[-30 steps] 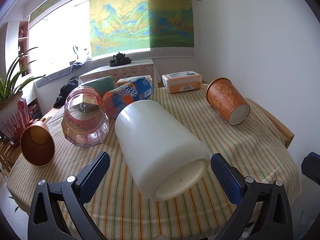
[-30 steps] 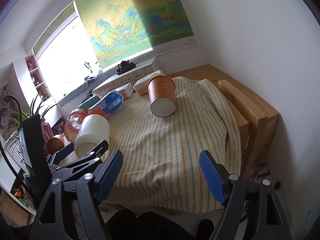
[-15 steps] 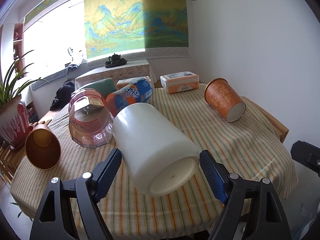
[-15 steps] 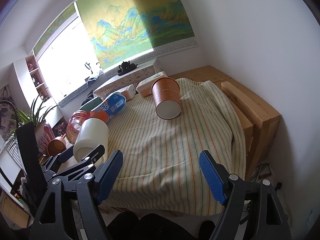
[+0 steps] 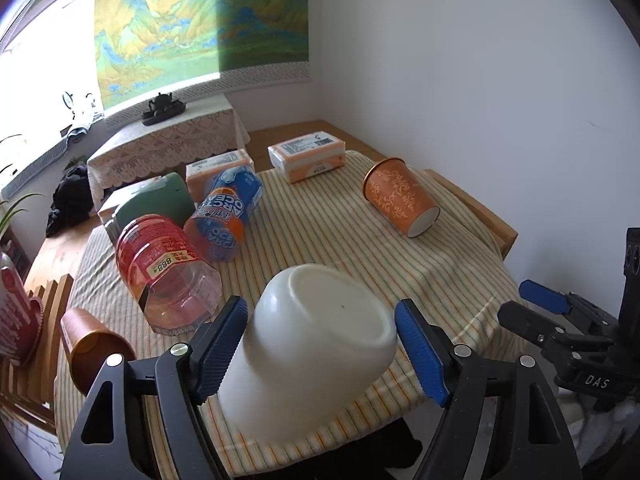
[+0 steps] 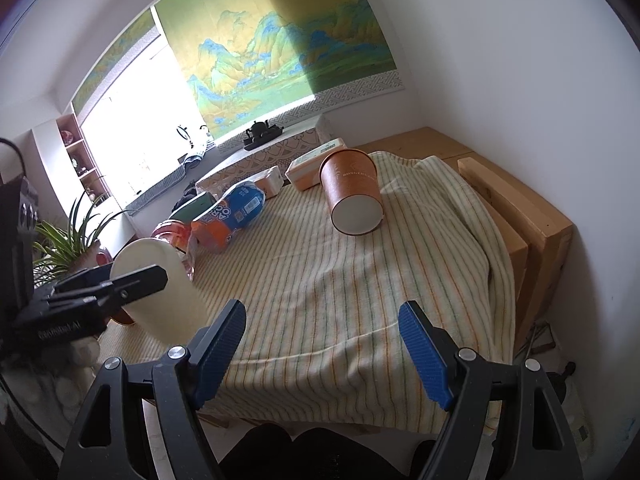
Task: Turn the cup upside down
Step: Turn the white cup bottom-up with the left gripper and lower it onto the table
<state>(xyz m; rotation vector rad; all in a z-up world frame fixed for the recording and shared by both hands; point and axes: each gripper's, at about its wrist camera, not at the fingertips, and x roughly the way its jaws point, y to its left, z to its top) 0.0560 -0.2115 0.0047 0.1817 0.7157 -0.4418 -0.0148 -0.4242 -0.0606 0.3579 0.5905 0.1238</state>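
A large white cup [image 5: 312, 344] stands mouth down and slightly tilted near the front edge of the striped tablecloth [image 5: 340, 240], its flat base up. My left gripper [image 5: 322, 354] is shut on the white cup, blue pads against its two sides. The cup also shows at the left of the right wrist view [image 6: 160, 280], held by the left gripper. My right gripper [image 6: 322, 354] is open and empty, above the front edge of the table, to the right of the cup.
An orange patterned cup [image 5: 400, 200] lies on its side at the right. A clear pink jar [image 5: 168, 272], a blue-orange bottle [image 5: 226, 216] and a brown cup [image 5: 94, 350] lie at the left. Boxes [image 5: 308, 156] stand at the back. A wooden bench [image 6: 520, 216] flanks the right.
The white cup lay on its side between my open left fingers. The left gripper closed on it and turned it base up. The right gripper barely moved.
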